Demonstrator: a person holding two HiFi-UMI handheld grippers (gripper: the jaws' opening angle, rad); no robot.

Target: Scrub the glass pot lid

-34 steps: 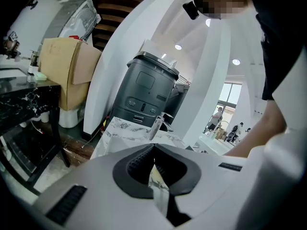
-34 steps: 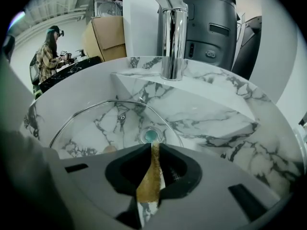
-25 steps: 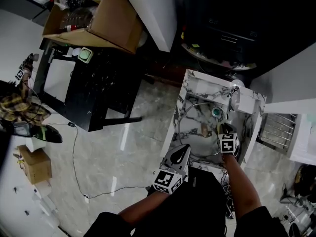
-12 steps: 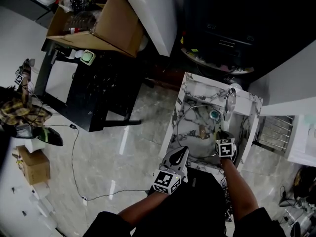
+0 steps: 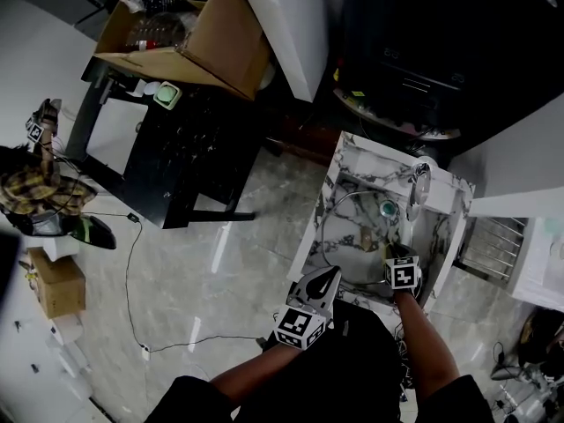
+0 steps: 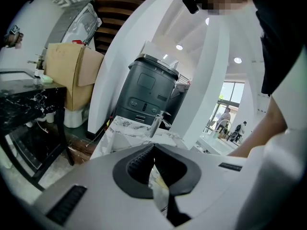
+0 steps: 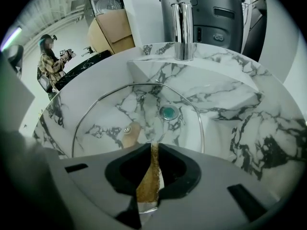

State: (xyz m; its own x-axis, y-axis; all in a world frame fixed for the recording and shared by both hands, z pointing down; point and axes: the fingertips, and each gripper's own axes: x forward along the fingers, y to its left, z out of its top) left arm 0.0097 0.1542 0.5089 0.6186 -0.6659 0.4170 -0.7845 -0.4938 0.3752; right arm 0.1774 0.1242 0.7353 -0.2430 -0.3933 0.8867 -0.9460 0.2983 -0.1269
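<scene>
The glass pot lid lies in the marble sink basin, its metal rim a ring and its wooden knob near the middle. In the head view the lid fills the basin's left half. My right gripper is shut on a brown scrub pad and sits over the lid's near edge; from above it is at the basin's near right. My left gripper is shut with nothing in it and hangs at the sink's near left corner, off the lid.
A chrome faucet stands at the basin's far rim, with a green drain under the lid's far side. On the floor to the left are a black table, a cardboard box and a cable. A person stands far left.
My right gripper has slid a little toward the near rim of the basin with the pad. The left gripper has hardly moved. The head camera has shifted slightly.
</scene>
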